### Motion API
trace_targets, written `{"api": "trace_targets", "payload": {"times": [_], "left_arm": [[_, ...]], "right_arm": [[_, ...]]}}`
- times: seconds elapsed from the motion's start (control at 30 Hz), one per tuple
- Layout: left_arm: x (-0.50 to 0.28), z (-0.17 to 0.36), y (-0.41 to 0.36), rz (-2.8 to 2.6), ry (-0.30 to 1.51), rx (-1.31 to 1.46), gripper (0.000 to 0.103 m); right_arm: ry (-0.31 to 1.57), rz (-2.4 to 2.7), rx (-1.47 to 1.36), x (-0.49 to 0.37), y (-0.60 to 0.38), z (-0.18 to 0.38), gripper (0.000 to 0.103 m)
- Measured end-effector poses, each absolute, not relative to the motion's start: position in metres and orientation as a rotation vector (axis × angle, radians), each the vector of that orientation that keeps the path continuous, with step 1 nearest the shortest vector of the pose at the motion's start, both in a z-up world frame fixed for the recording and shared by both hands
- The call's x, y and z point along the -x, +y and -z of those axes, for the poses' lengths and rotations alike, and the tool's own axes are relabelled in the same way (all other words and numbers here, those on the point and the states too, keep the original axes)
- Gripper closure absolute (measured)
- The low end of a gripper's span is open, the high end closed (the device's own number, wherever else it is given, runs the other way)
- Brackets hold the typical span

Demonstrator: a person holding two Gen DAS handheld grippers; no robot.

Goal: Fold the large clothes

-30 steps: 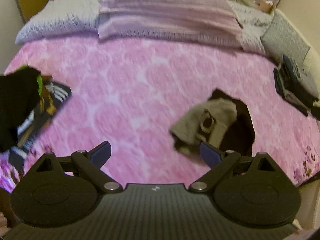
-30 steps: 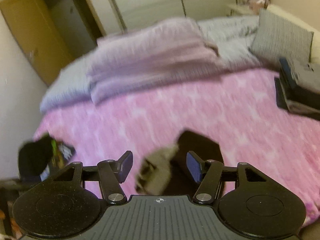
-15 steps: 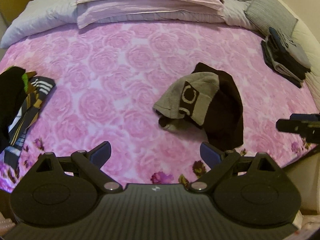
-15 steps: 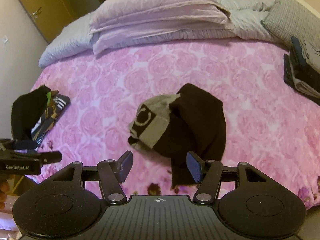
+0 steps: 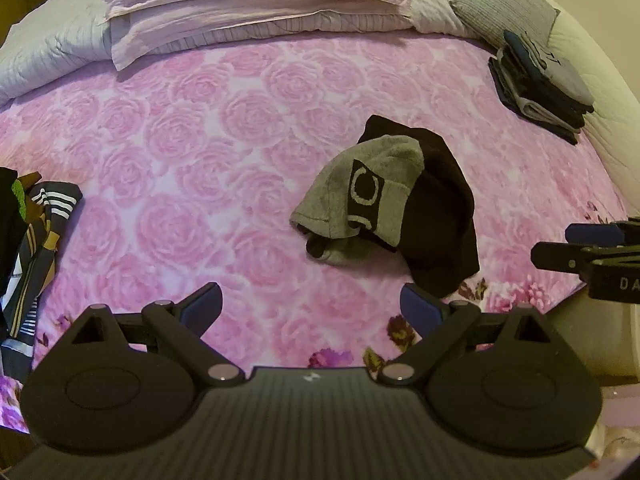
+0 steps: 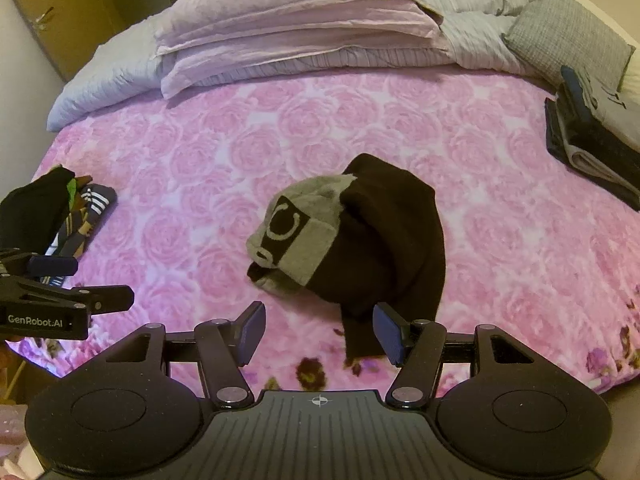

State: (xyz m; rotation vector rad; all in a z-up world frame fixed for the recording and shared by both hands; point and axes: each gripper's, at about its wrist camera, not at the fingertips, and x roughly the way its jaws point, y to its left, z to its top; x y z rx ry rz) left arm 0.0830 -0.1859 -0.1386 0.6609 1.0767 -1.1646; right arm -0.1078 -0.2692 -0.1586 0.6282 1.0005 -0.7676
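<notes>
A: A crumpled grey-and-black garment (image 6: 348,248) lies in a heap near the middle of a bed spread with a pink rose-patterned cover (image 6: 500,216), its grey part with a black ring motif turned up, its black part trailing toward the near edge

B: And the two grippers?

A: The right gripper (image 6: 319,330) hangs over the near edge of the bed with its jaws standing wide and nothing between the pads; the black tail of the garment ends just beyond its right-hand finger. The left gripper (image 5: 310,306) points down at bare cover to the left of the heap, jaws equally wide, holding nothing

B: What else shares the bed?

A: A stack of folded dark clothes (image 5: 540,88) sits well apart at the right edge, beside a grey textured cushion (image 6: 568,36). A loose pile of unfolded clothes (image 6: 60,208), black with striped and green pieces, lies at the left edge. Folded lilac bedding (image 6: 296,28) rests on a pale grey quilt (image 5: 52,52) at the far end. Each camera catches the other gripper at the side of its view
</notes>
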Motion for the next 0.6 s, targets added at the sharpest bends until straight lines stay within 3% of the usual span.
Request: {"api": "trace_targets", "payload": {"times": [0.6], "left_arm": [[-0.061, 0.148, -0.19, 1.129, 1.108, -0.663, 0.009]], "right_arm": [[1.054, 0.732, -0.614, 0.12, -0.273, 0.173, 0.046]]}}
